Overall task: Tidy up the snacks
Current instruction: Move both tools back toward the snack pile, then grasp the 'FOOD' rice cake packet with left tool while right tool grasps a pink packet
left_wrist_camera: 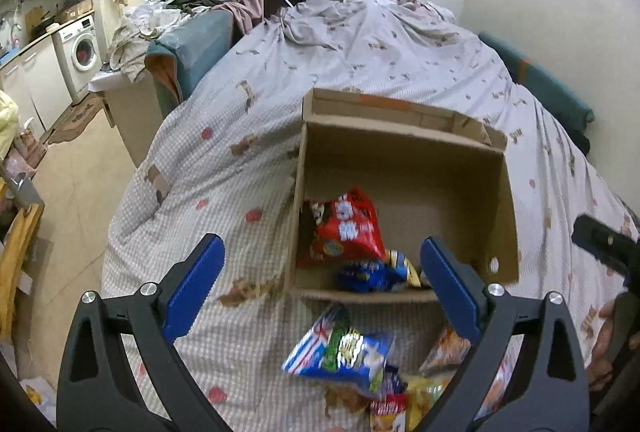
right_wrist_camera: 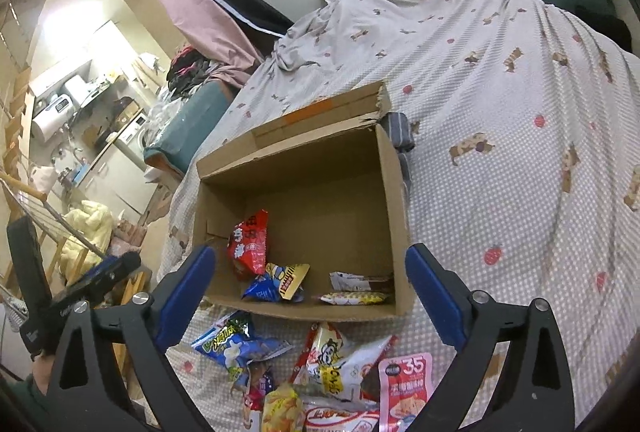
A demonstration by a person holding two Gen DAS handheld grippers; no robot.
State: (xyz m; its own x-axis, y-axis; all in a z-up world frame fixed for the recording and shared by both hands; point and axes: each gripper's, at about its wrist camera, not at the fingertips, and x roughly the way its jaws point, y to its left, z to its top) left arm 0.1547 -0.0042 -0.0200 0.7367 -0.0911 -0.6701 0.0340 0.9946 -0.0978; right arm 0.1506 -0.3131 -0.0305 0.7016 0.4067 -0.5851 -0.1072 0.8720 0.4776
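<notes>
Filling most of both views, a bed (left_wrist_camera: 360, 43) under a pale dotted cover printed with small dogs and red berries carries an open cardboard box (right_wrist_camera: 224, 167), which sits at the centre of each frame with its flaps folded outward. Inside the box, toward its lower left corner, a red snack bag (right_wrist_camera: 249, 246) leans against the left wall, a blue-and-yellow packet (right_wrist_camera: 276, 282) lies just below it, and two flat white packets (right_wrist_camera: 358, 290) rest along the near wall at the lower right. Outside the box, at the bottom centre of the frames, a loose heap of snacks lies on the cover: a blue-and-green bag (left_wrist_camera: 340, 350) nearest the box, a white-and-orange bag (right_wrist_camera: 332, 360) beside it, a pink pouch (right_wrist_camera: 406, 388) marked 35 to the lower right, and a yellow bag (right_wrist_camera: 280, 410) at the bottom edge. The left claw (left_wrist_camera: 322, 280) hangs spread wide above the near wall of the box, gripping nothing. The right claw (right_wrist_camera: 306, 290) is likewise spread wide and empty, framing the box's near wall.
</notes>
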